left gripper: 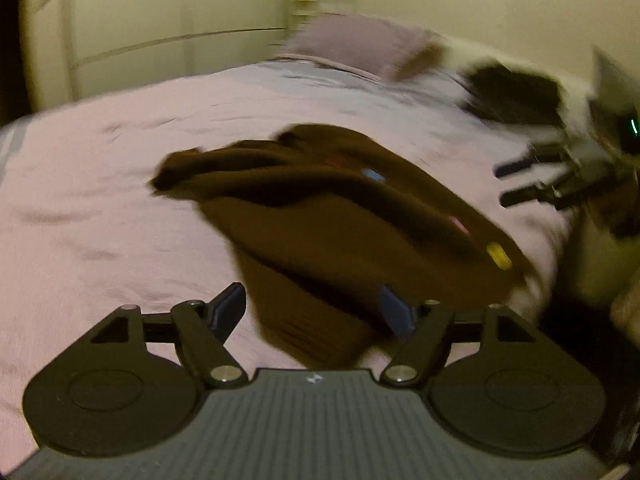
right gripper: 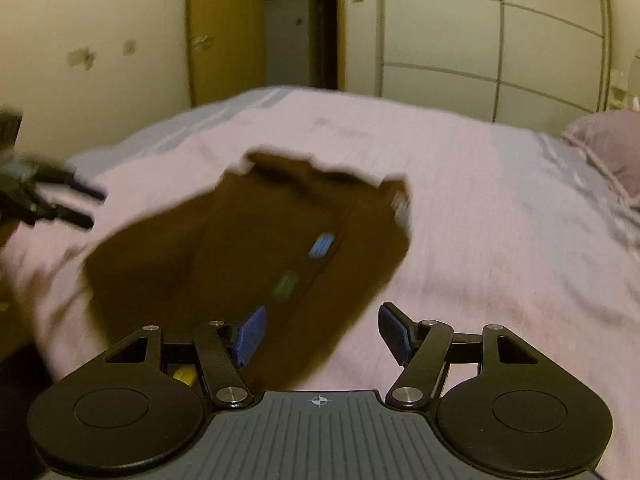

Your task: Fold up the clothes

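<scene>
Bedroom setting: a bed with a pink bedspread (right gripper: 480,184) serves as the work surface, with a pillow (left gripper: 360,44) at its head and wardrobe doors (right gripper: 492,40) behind.

1. Garment position. The brown garment (right gripper: 248,248) lies on the bedspread near the bed edge, partly bunched, with folds gathered at 1 end and small coloured patches along a seam. It appears only partly folded; both views are motion-blurred, so the exact layering cannot be determined.

2. Gripper state. The left gripper (left gripper: 316,312) hovers over the near edge of the garment with its jaws spread apart and nothing between them. The right gripper (right gripper: 320,332) is likewise released and empty, its blue pads (right gripper: 250,334) apart above the garment's near portion.

3. Recommended procedure. Judged from this layout, the step in hand is acquiring 2 edge points for a fold.
- Lower each gripper onto a single fabric layer at opposite corners.
- Avoid pinching the bedspread beneath.
- Close both together, lift evenly, and keep the edge taut to prevent further bunching.
</scene>
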### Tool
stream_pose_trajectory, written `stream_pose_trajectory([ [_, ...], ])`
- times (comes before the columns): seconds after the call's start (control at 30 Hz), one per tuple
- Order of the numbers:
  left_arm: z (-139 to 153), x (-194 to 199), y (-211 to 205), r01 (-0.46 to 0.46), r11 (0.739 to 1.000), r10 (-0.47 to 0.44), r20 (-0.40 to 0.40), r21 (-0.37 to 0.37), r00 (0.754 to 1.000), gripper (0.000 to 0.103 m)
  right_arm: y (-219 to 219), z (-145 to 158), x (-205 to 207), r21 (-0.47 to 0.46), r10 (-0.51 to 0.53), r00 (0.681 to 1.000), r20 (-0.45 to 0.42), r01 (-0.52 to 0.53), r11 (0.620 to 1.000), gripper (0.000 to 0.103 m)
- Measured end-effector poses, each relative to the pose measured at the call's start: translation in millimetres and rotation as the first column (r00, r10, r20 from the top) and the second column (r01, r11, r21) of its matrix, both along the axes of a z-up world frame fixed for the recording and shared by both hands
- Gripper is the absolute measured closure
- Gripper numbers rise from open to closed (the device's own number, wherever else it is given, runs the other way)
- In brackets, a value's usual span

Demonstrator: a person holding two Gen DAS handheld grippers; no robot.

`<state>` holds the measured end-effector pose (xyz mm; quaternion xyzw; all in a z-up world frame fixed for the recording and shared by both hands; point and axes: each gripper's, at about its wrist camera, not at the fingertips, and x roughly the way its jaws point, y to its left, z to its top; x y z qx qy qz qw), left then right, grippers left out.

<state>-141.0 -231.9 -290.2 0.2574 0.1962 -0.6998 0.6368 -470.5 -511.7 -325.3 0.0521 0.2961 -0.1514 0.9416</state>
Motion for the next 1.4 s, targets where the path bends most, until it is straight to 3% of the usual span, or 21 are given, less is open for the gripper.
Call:
stream_pose_trajectory([
  [0.13, -20.3, -48.0, -2.2, 0.044, 0.999, -0.048, 0.195, 0.024, 0.980, 0.032, 38.5, -28.8, -33.0, 0.095, -0.034, 0.999, -0.022, 0.036, 0.995, 0.037],
  [0.2, -31.7, -59.8, -13.7, 0.047, 0.999, -0.051, 0.222, 0.026, 0.974, 0.033, 50.8, -33.4, -36.4, 0.118, -0.052, 0.998, -0.030, 0.055, 0.991, 0.037],
  [0.27, -35.9, -60.3, -29.8, 0.027, 1.000, -0.030, 0.185, 0.015, 0.982, 0.040, 58.5, -31.6, -31.3, 0.106, -0.053, 0.998, -0.015, 0.054, 0.993, 0.033],
  [0.3, -34.2, -55.1, -36.9, 0.014, 1.000, -0.015, 0.126, 0.002, 0.992, 0.049, 61.9, -32.1, -27.3, 0.098, -0.052, 0.999, -0.004, 0.052, 0.994, 0.027],
  [0.33, -28.5, -46.7, -41.2, -0.011, 1.000, 0.012, 0.055, -0.018, 0.998, 0.071, 64.6, -34.0, -21.6, 0.089, -0.048, 0.999, 0.009, 0.047, 0.995, 0.025],
  [0.37, -18.7, -38.1, -43.5, -0.055, 0.997, 0.057, 0.036, -0.050, 0.998, 0.080, 65.8, -36.4, -14.8, 0.084, -0.046, 0.999, 0.020, 0.044, 0.996, 0.022],
  [0.4, -8.9, -29.4, -45.8, -0.100, 0.992, 0.102, 0.015, -0.080, 0.995, 0.096, 66.4, -38.6, -8.1, 0.080, -0.044, 0.999, 0.030, 0.041, 0.996, 0.022],
  [0.43, 1.4, -20.9, -47.6, -0.143, 0.983, 0.144, 0.002, -0.111, 0.990, 0.100, 67.0, -40.8, -1.4, 0.076, -0.042, 0.998, 0.040, 0.039, 0.996, 0.022],
  [0.53, 40.4, 4.7, -41.7, -0.246, 0.949, 0.258, 0.040, -0.199, 0.965, 0.100, 69.4, -48.2, 20.4, 0.060, -0.059, 0.996, 0.059, 0.056, 0.997, 0.021],
  [0.67, 76.0, 34.0, -19.3, -0.335, 0.905, 0.364, 0.072, -0.263, 0.929, 0.100, 72.8, -48.9, 50.7, 0.020, -0.057, 0.996, 0.063, 0.056, 0.998, 0.021],
  [0.83, 63.3, 52.0, 8.0, -0.405, 0.884, 0.438, 0.107, -0.233, 0.893, 0.101, 76.0, -47.5, 78.4, 0.063, -0.045, 0.996, 0.080, 0.040, 0.997, 0.021],
  [0.97, 43.9, 63.9, 15.5, -0.426, 0.884, 0.445, 0.063, -0.193, 0.893, 0.101, 85.8, -49.7, 92.7, 0.053, -0.033, 0.996, 0.079, 0.029, 0.998, 0.021],
  [1.13, 67.6, 59.8, 0.4, -0.358, 0.895, 0.386, 0.060, -0.266, 0.920, 0.101, 85.5, -47.5, 100.8, 0.026, -0.016, 0.998, 0.060, 0.014, 1.000, 0.023],
  [1.17, 74.7, 57.2, -4.1, -0.339, 0.897, 0.373, 0.071, -0.283, 0.925, 0.101, 80.1, -43.3, 97.2, 0.041, -0.031, 0.997, 0.069, 0.028, 0.999, 0.040],
  [1.2, 81.6, 54.8, -8.1, -0.321, 0.899, 0.359, 0.082, -0.299, 0.930, 0.101, 74.8, -39.1, 93.6, 0.056, -0.045, 0.996, 0.077, 0.041, 0.998, 0.066],
  [1.3, 95.7, 49.1, -13.8, -0.279, 0.901, 0.334, 0.122, -0.331, 0.935, 0.101, 57.0, -22.5, 77.5, 0.060, -0.085, 0.992, 0.094, 0.080, 0.995, 0.102],
  [1.4, 103.5, 48.5, -19.4, -0.264, 0.901, 0.333, 0.161, -0.343, 0.929, 0.101, 32.8, 0.4, 62.5, -0.014, -0.095, 0.992, 0.083, 0.097, 0.995, 0.102],
])
